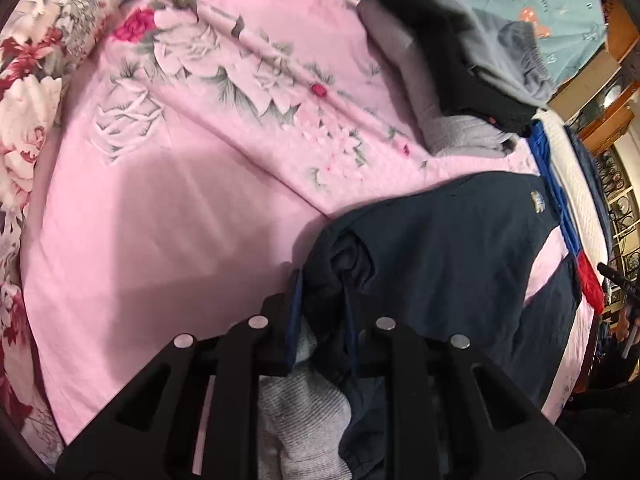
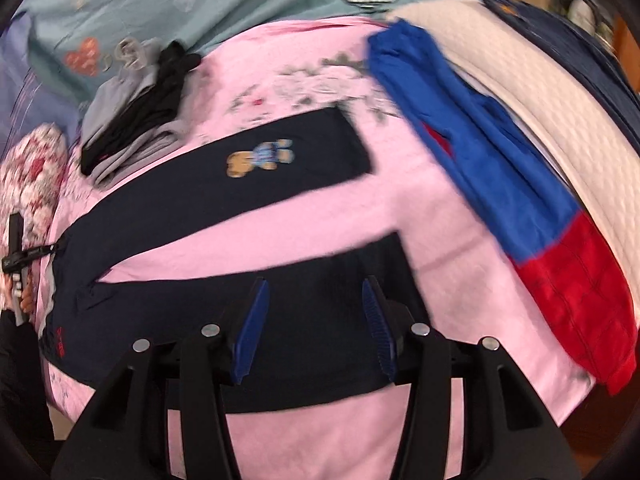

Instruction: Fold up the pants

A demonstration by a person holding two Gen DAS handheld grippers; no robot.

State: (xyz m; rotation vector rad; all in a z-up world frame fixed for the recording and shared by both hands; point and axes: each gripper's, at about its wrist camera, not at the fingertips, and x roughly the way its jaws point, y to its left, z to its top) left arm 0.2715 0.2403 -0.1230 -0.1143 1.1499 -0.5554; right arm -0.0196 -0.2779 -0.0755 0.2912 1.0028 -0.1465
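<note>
Navy pants (image 2: pixel 192 208) with a teddy bear patch lie on the pink floral sheet (image 1: pixel 160 240), their two legs spread apart in a V. In the left wrist view my left gripper (image 1: pixel 332 328) is shut on the bunched waistband of the pants (image 1: pixel 440 260), where the grey lining shows between the fingers. In the right wrist view my right gripper (image 2: pixel 314 320) hovers over the nearer pant leg. Its blue pads (image 2: pixel 252 328) stand apart and touch no cloth. The left gripper's handle and a hand show at the far left edge (image 2: pixel 16 256).
A stack of folded grey and black clothes (image 2: pixel 136 120) lies beyond the pants, also seen as the folded stack (image 1: pixel 460 80). A blue and red garment (image 2: pixel 500 184) lies along the white quilted bed edge (image 2: pixel 540 100). A teal blanket (image 2: pixel 200 0) and a floral pillow (image 1: pixel 40 60) border the sheet.
</note>
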